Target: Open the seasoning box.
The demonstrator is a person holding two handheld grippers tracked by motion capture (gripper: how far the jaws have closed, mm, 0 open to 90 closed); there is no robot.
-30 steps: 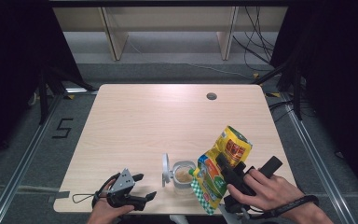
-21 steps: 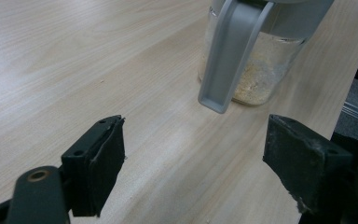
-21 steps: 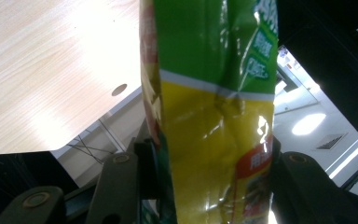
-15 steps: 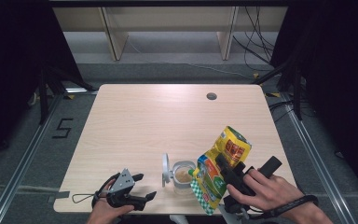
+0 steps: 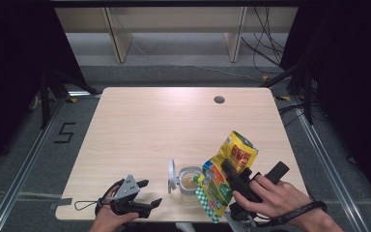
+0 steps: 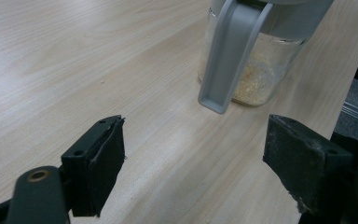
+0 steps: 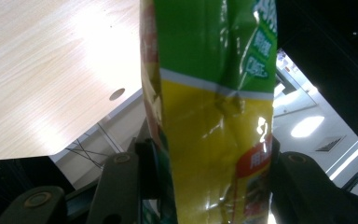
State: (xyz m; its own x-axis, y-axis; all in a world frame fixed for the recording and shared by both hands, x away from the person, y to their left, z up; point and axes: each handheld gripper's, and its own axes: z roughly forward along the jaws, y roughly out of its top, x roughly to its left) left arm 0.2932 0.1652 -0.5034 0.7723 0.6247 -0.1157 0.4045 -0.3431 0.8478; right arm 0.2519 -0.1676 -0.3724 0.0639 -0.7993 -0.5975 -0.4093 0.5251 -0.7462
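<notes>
A yellow and green food bag [image 5: 224, 166] is tipped over a clear glass jar [image 5: 190, 181] near the table's front edge, its lower corner at the jar's mouth. My right gripper [image 5: 232, 169] is shut on the bag [image 7: 214, 107], whose body stands between the two black jaws. The jar [image 6: 256, 60] holds a tan powder, and its grey hinged lid [image 5: 172, 175] hangs open to the left. My left gripper [image 5: 147, 193] lies open on the table left of the jar, nothing between its fingers [image 6: 98, 158].
The wooden table [image 5: 174, 125] has a round cable hole [image 5: 219, 100] at the back right. Shelf legs and cables stand on the floor beyond the far edge. A metal rail with a "5" mark runs along the floor at left.
</notes>
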